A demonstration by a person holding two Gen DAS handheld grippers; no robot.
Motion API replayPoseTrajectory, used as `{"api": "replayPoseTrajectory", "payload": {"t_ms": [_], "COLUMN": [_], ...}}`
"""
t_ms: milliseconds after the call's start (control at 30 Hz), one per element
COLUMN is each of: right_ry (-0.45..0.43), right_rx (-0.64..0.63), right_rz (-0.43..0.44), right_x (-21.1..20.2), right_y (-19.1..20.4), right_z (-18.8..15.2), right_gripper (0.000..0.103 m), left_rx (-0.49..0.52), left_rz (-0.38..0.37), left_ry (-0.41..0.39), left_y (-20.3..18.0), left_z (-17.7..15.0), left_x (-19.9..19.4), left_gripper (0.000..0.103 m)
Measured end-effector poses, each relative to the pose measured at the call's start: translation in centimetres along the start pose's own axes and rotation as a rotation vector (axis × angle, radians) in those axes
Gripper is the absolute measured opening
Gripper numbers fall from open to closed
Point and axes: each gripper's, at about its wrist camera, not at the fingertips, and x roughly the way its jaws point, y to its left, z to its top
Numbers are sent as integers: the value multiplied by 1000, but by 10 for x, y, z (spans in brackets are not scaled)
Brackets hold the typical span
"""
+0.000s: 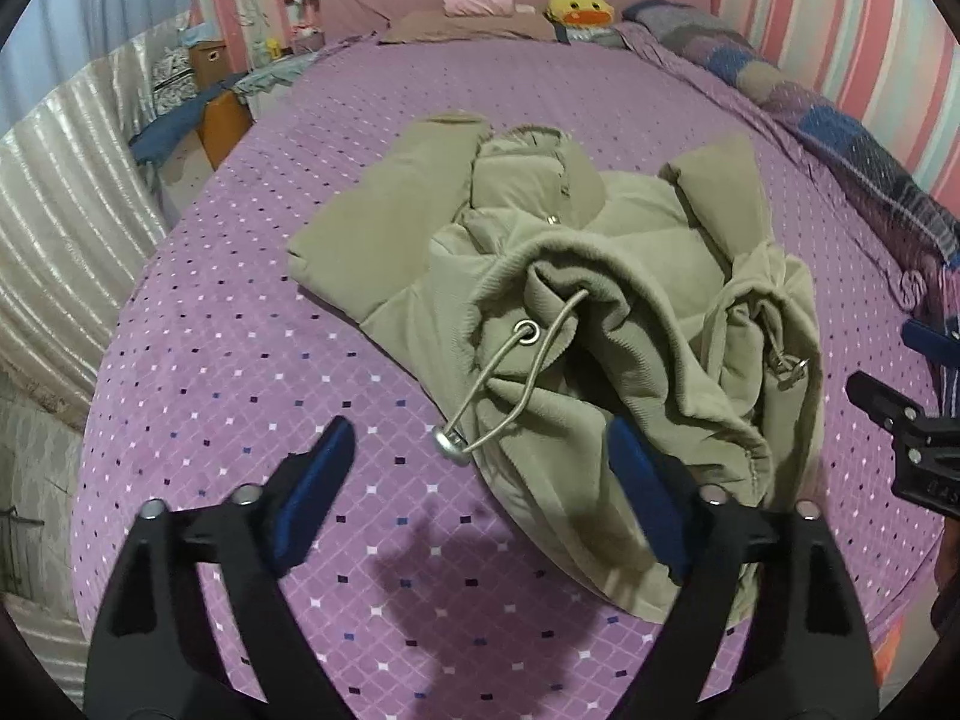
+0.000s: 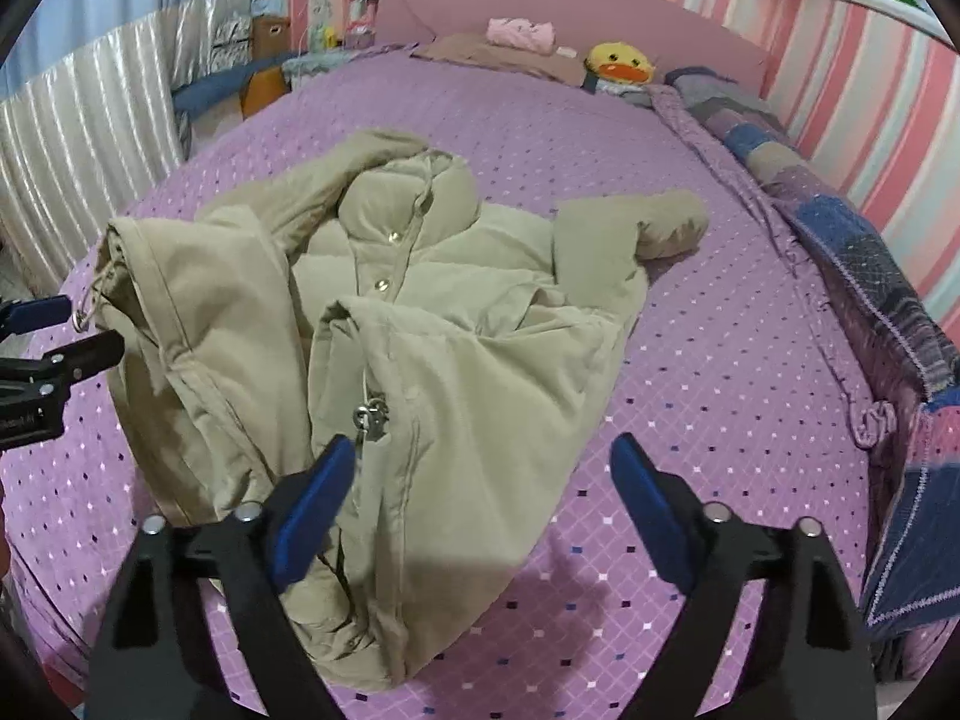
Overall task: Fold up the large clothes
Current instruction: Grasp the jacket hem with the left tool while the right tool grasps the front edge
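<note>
A beige padded jacket (image 1: 600, 276) lies crumpled on the purple bedspread (image 1: 240, 330), hem bunched towards me, collar and both sleeves farther away. Its drawstring and metal toggle (image 1: 450, 447) hang from the hem. My left gripper (image 1: 480, 450) is open and empty, hovering over the hem's left corner, right finger over the fabric. In the right wrist view the jacket (image 2: 468, 360) fills the middle, with a zipper pull (image 2: 372, 420) by my left finger. My right gripper (image 2: 483, 468) is open and empty above the hem's right part. Each gripper shows at the other view's edge.
A yellow duck plush (image 1: 579, 6), a pink folded cloth (image 1: 477, 0) and a pillow (image 1: 468, 24) lie at the headboard. A patchwork quilt (image 2: 852, 252) runs along the striped wall on the right. A curtain (image 1: 60, 210) and boxes (image 1: 207, 60) stand left of the bed.
</note>
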Motion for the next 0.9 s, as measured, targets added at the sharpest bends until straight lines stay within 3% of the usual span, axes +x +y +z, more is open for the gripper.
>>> {"api": "replayPoseTrajectory", "payload": {"t_ms": [233, 433, 667, 733, 867, 900], "right_ry": [50, 74, 100, 109, 139, 138], "right_rx": [12, 7, 15, 14, 23, 21], "right_rz": [63, 87, 112, 114, 135, 129], "right_x": [26, 39, 51, 55, 61, 61], "right_y": [4, 10, 15, 16, 16, 16], "right_z": [7, 11, 20, 22, 20, 20], "right_gripper": [69, 68, 56, 48, 23, 21], "left_rx": [11, 12, 12, 11, 14, 13], "left_rz": [13, 45, 41, 40, 17, 21], "left_ry": [34, 55, 81, 90, 128, 131], "left_y": [-1, 1, 0, 0, -2, -2], "left_z": [6, 9, 16, 17, 17, 15], "left_x": [20, 37, 55, 60, 69, 70], "left_gripper": [81, 79, 75, 69, 33, 31]}}
